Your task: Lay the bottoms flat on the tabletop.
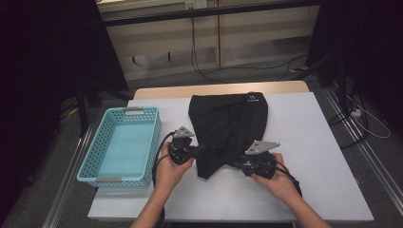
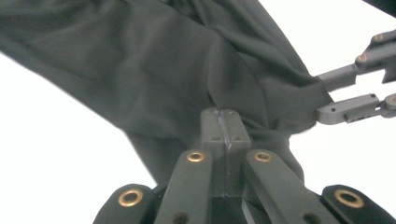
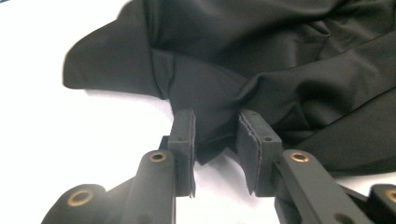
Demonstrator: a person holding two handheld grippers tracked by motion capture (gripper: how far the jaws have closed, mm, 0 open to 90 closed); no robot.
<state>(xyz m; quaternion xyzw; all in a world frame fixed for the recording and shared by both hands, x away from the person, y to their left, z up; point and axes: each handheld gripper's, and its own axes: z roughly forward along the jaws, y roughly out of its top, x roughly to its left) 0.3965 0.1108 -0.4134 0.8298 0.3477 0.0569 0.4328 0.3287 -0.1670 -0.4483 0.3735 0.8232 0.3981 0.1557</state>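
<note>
At table centre lies the black garment (image 1: pixel 229 128); my left gripper (image 2: pixel 223 135) pinches its 7 o'clock hem to lift; my right gripper (image 3: pixel 215 135) straddles cloth at 5 o'clock, jaws apart, not yet clamped.

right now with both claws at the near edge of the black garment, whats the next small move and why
Probably finish closing the right claw before any lift. Its jaws stand apart with a fold of the black garment between them, not yet pinched, while the left claw looks shut on the cloth. Lifting now would likely raise only the left side and bunch the fabric on the table.
</note>
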